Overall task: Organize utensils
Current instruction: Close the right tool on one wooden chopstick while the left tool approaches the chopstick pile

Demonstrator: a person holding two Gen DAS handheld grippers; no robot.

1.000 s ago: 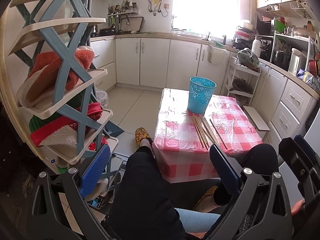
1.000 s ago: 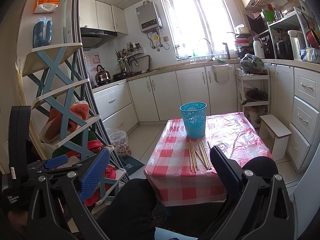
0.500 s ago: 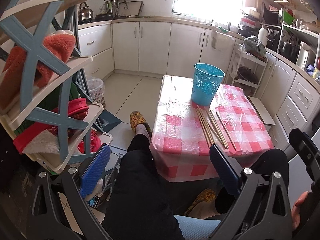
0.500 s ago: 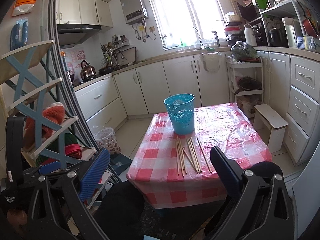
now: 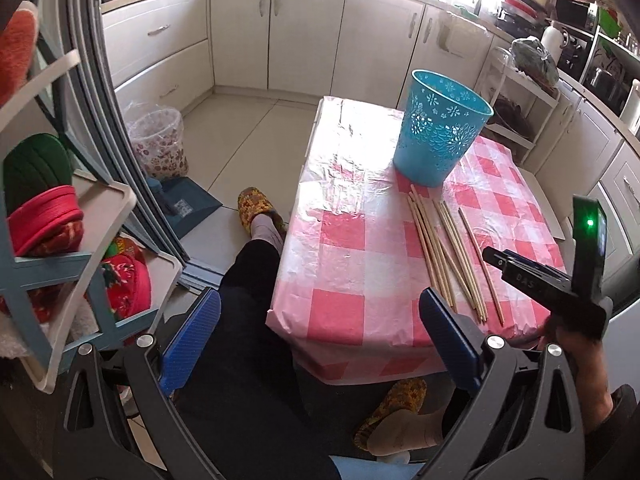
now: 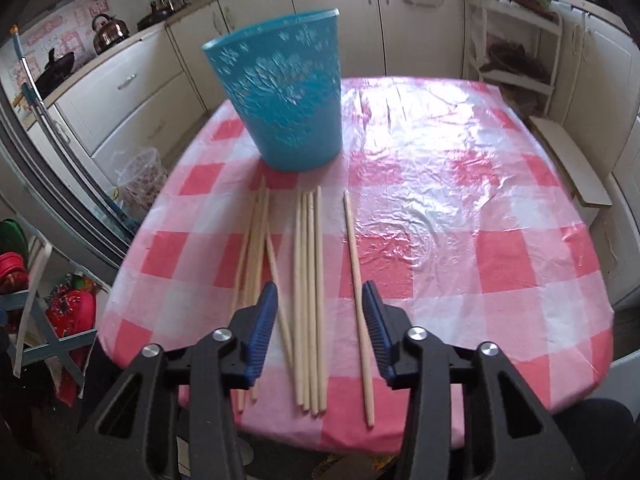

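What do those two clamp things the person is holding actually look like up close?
Both tools, left and right, are matte black plastic frames with triangular cut-outs, silver screw heads and two ribbed blue pads. Seen from the left camera, the right one carries a small box with a green light.

One blue basket [image 6: 288, 92] stood on the one bench [image 6: 460, 208]. The chopsticks [image 6: 308, 280] lay in three groups. Four were side by side in the middle, a lone chopstick [image 6: 354, 256] lay apart, and a crossed bunch [image 6: 254, 248] held at least three, its exact count unclear. There were two tools, the left tool [image 5: 320, 304] and the right tool [image 6: 319, 296]. Two yellow slippers [image 5: 256, 208] showed, as did one kettle [image 6: 110, 32] and one floor bin [image 5: 158, 140].
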